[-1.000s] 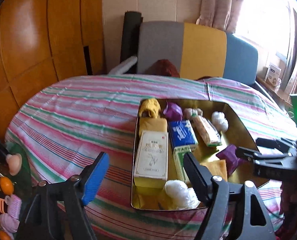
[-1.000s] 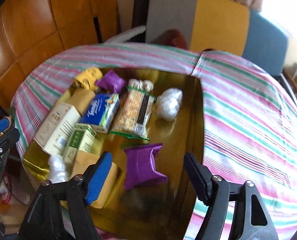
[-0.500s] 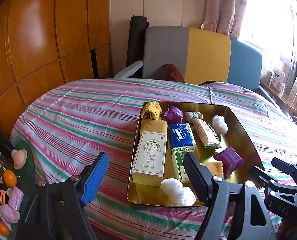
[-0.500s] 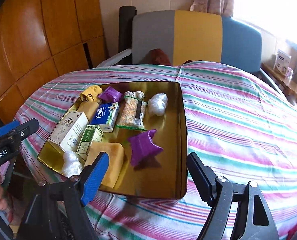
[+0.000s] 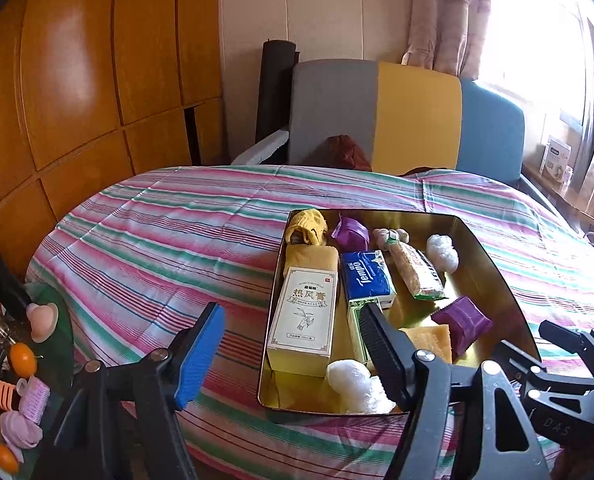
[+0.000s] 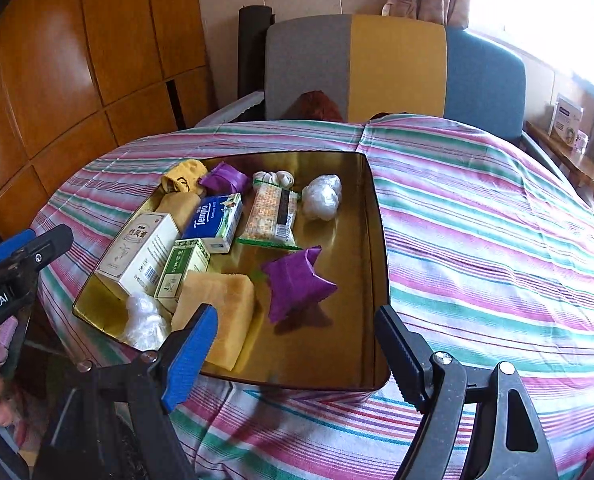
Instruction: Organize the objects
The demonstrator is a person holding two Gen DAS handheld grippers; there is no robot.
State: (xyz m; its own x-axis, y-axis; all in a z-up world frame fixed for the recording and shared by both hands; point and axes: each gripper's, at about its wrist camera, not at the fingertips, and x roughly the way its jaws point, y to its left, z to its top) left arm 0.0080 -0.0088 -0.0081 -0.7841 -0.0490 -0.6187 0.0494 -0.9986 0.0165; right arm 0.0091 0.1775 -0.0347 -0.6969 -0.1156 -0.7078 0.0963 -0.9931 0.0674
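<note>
Left fingers [image 5: 289,356]: apart, just been closing, nothing between them.
Right fingers [image 6: 297,356]: apart, empty, at tray's near edge.
Gold rectangular metal tray [image 6: 377,240]: on striped table [image 6: 497,260], holding boxes, packets.
Purple folded packet [image 6: 297,280]: tray's near right.

I see a glossy gold metal tray [image 6: 377,240] on a striped cloth [image 6: 497,260]. Behind it, the wood panels [image 5: 77,80] look varnished; the white box [image 5: 303,320] is matt card.
</note>
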